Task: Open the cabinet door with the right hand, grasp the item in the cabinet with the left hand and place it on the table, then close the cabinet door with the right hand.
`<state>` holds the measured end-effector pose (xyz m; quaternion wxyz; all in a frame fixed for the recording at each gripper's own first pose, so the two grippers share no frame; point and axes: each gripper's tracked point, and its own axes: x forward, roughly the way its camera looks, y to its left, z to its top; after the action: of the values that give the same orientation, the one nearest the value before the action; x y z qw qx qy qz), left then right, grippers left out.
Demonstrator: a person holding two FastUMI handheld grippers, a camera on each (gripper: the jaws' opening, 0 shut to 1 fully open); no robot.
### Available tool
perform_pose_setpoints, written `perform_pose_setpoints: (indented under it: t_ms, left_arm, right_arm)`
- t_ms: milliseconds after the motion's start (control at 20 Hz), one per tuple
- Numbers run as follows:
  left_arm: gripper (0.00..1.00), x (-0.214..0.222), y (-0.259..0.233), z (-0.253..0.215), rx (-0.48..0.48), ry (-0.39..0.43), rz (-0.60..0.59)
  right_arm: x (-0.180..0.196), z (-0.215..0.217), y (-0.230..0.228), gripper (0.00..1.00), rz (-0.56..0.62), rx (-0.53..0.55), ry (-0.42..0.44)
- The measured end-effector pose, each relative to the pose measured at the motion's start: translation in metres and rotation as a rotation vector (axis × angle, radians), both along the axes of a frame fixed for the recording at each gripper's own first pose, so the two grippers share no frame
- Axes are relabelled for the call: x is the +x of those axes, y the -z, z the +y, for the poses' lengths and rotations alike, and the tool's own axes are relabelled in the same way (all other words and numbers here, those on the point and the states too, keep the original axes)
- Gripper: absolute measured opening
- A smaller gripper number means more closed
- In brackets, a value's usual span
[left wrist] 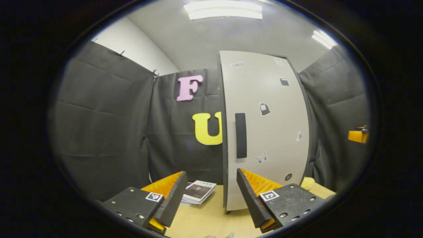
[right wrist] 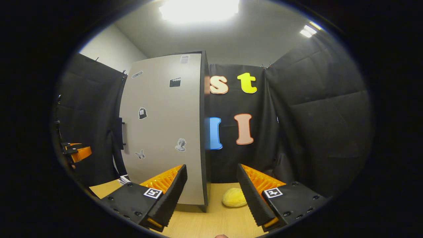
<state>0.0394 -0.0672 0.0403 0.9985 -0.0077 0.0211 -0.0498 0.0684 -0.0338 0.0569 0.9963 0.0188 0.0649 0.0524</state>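
Black cloth is backing the surface [left wrist: 205,221] where the cabinet [left wrist: 264,129] is standing, door closed. You are holding both hand-held grippers, left [left wrist: 209,195] and right [right wrist: 211,193], spread and empty; bring the right to the handle [left wrist: 241,135] squarely.

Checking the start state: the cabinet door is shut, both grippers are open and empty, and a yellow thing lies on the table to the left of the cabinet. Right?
One slip: the yellow thing lies to the right of the cabinet, as the right gripper view shows. The door is shut, and the left gripper and right gripper are open and empty over the table.
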Motion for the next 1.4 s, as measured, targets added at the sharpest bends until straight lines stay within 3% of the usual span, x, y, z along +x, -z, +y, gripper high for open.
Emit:
perform_pose_setpoints:
  t_ms: [300,350,450,500,700,1150,1200,1400]
  left_arm:
    - [0.9,0.0,-0.003,0.002,0.005,0.003,-0.009]
    - [0.9,-0.0004,-0.0042,0.0022,0.005,0.003,-0.009]
    - [0.9,-0.0004,-0.0035,0.0036,0.003,0.003,-0.011]
    - [0.9,0.0001,-0.0022,0.0028,0.004,0.004,-0.012]
    - [0.9,-0.0013,-0.005,0.0022,0.014,0.005,-0.019]
    - [0.9,-0.0025,-0.0053,0.0046,0.022,0.004,-0.022]
    - [0.9,-0.0045,-0.0059,0.005,0.023,0.004,-0.023]
    - [0.9,-0.0055,-0.005,0.0071,0.023,0.004,-0.024]
  right_arm:
    - [0.0004,0.0017,-0.0036,0.96,-0.013,0.002,0.006]
    - [0.0006,0.0018,-0.0033,0.92,-0.012,0.002,0.005]
    - [-0.0024,0.0013,-0.0042,0.96,-0.013,0.002,0.007]
    - [-0.001,0.0015,-0.0045,0.92,-0.016,0.002,0.009]
    - [-0.0017,0.0,-0.0061,0.95,-0.021,0.006,0.014]
    - [-0.0038,-0.0032,-0.0054,0.92,-0.022,0.009,0.023]
    - [-0.0041,-0.0033,-0.0052,0.96,-0.022,0.009,0.024]
    - [-0.0047,-0.0011,-0.0074,0.92,-0.026,0.007,0.024]
